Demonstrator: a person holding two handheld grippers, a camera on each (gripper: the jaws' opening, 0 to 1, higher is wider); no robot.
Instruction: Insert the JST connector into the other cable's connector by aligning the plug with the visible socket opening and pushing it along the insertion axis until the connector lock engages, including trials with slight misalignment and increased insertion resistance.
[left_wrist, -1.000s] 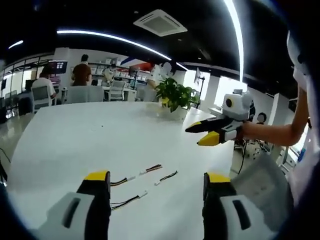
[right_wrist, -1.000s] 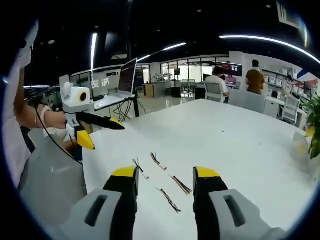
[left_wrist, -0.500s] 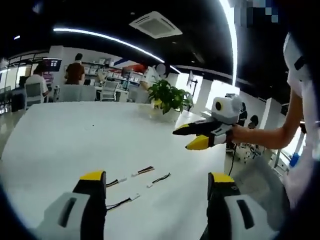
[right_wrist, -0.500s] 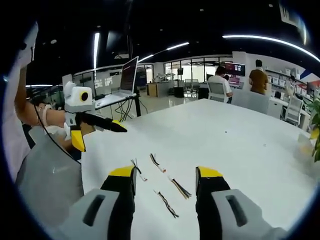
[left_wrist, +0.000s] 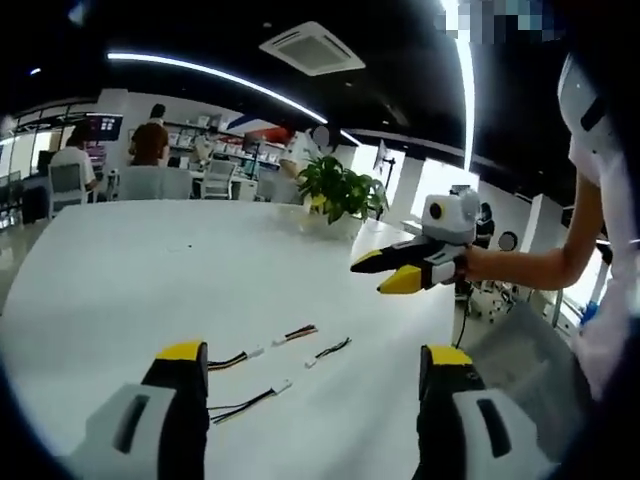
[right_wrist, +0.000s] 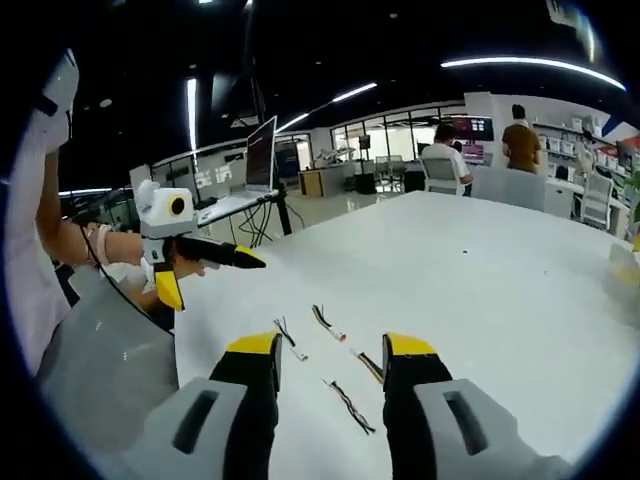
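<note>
Four short cable pigtails lie loose on the white table (left_wrist: 150, 270), none mated, none touched by either gripper.

Left gripper view: one cable w/ white connector (left_wrist: 236, 358) sits nearest the left jaw; just past it a second cable (left_wrist: 293, 333) w/ reddish wires, white ends facing each other, close but apart. A dark-wired cable (left_wrist: 330, 350) lies to the right of those; a fourth cable (left_wrist: 245, 401) lies closer to the camera, white plug at its far end.

Right gripper view: same four, btwn and just beyond the jaws: the dark-wired cable (right_wrist: 352, 405) nearest, the one w/ reddish wires (right_wrist: 325, 322) farther out; which of the other two is which, can't tell.

Left gripper (left_wrist: 314, 362): jaws wide apart, yellow tips over the table, nothing btwn them, touching no cable. Also seen in right gripper view (right_wrist: 205, 270), held in a hand off the table edge, jaws spread, nothing in them.

Right gripper (right_wrist: 330, 352): jaws well apart, nothing held, cables lying under the gap, no contact visible. In left gripper view (left_wrist: 382, 273) it hangs above the table's far right side, jaws parted, well apart from the cables.

Containers: a potted plant (left_wrist: 340, 192) in a white pot at the table's far end. A laptop (right_wrist: 245, 170) stands open on a desk beyond the table. People sit at desks in the background.
</note>
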